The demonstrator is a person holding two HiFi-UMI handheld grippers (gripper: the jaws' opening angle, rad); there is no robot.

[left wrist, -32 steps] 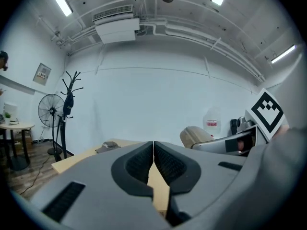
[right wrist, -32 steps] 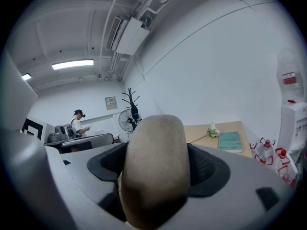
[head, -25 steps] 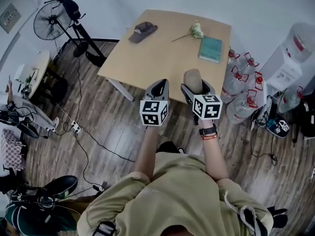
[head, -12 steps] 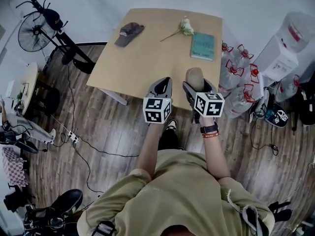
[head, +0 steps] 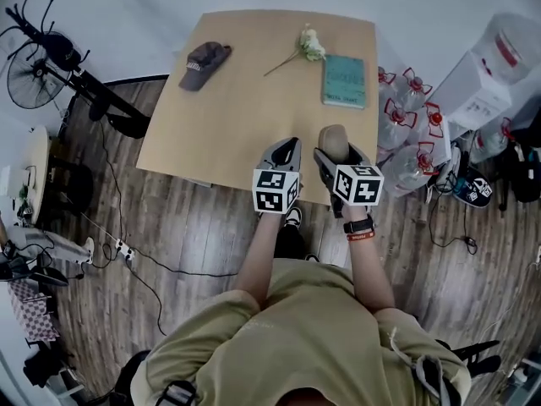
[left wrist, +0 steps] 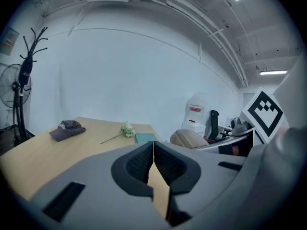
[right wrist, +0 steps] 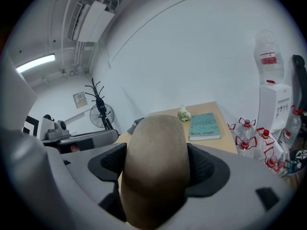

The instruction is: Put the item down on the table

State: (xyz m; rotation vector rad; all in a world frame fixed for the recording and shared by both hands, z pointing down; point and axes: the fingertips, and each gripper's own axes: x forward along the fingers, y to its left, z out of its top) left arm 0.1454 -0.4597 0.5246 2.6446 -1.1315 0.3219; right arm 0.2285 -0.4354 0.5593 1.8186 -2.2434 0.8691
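Observation:
My right gripper (head: 336, 152) is shut on a tan, rounded, loaf-shaped item (head: 332, 139), held above the near edge of the wooden table (head: 245, 100). In the right gripper view the item (right wrist: 156, 159) fills the gap between the dark pads. Beside it on the left, my left gripper (head: 283, 152) is shut with nothing in it; its pads meet at the tips (left wrist: 153, 150). The left gripper view also catches the item (left wrist: 188, 138) at the right.
On the table lie a dark cap (head: 203, 60), a white flower (head: 308, 45) and a teal book (head: 344, 80). Several water bottles (head: 407, 108) and a water dispenser (head: 490, 74) stand right of the table. A fan (head: 34, 79) and cables are at the left.
The person has stepped toward the table; both grippers now reach its near edge. Both grippers keep their hold and pose, the right one still holding the item.

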